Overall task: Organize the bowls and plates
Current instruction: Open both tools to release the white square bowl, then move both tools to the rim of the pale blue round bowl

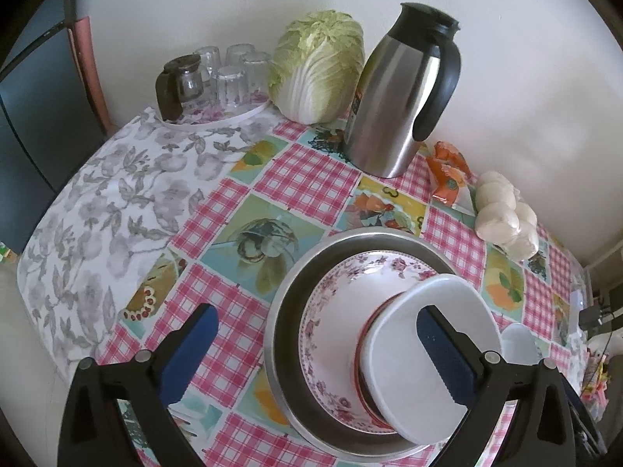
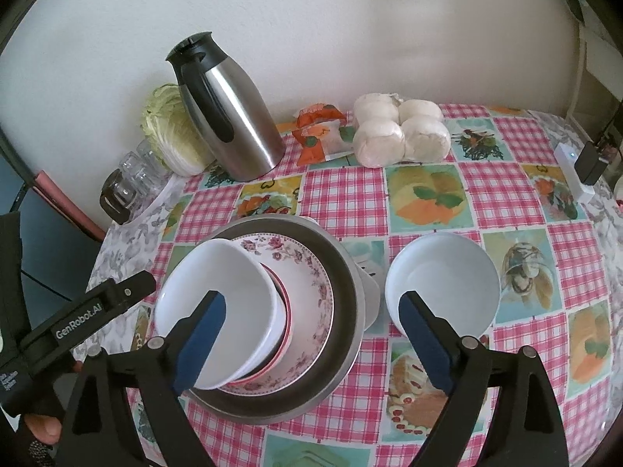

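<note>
Nearest, we list two tools: left tool (image 1: 315,354) and right tool (image 2: 311,344), both spread wide, nothing gripped. Under them, the stack: white bowl (image 2: 218,311) tilted atop a floral plate (image 2: 307,292), all nested in a steel basin (image 2: 350,303), presumably gathered to save room on the tabletop (image 2: 346,194). Just beside it, a second white bowl (image 2: 444,276), not yet stacked. Farther back: buns (image 2: 401,134), flask (image 2: 229,116), cabbage (image 1: 319,66), glasses (image 1: 229,74), lined along the wall.
</note>
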The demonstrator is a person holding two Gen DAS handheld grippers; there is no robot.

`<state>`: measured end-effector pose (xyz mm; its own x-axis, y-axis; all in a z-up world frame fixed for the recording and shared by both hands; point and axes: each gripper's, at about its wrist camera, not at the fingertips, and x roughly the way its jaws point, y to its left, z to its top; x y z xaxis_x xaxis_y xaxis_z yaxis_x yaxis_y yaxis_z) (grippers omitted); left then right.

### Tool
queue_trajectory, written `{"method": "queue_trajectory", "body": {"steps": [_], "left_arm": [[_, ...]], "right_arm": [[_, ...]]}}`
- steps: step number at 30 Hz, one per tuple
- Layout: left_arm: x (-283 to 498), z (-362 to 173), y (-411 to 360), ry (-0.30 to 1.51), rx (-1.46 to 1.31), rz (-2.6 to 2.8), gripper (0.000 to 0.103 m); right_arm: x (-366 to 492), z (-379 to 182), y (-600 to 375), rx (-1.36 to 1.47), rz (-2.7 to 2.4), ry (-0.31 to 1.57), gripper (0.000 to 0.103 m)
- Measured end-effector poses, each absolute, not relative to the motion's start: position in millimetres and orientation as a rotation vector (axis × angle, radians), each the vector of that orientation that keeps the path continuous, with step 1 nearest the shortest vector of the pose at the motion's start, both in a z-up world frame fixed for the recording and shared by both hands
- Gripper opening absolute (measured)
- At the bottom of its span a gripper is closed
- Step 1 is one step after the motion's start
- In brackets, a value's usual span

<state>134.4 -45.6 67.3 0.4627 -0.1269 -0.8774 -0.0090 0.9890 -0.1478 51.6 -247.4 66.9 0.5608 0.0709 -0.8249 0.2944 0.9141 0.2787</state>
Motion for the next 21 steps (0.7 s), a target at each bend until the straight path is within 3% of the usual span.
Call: {"method": "queue_trajectory", "body": {"steps": [21], "left_arm": [[89, 80, -52, 0.971, -0.192, -0.138, 0.103]], "right_arm": [[-9, 84, -280, 0.397, -0.170, 0.858, 0.091]]}}
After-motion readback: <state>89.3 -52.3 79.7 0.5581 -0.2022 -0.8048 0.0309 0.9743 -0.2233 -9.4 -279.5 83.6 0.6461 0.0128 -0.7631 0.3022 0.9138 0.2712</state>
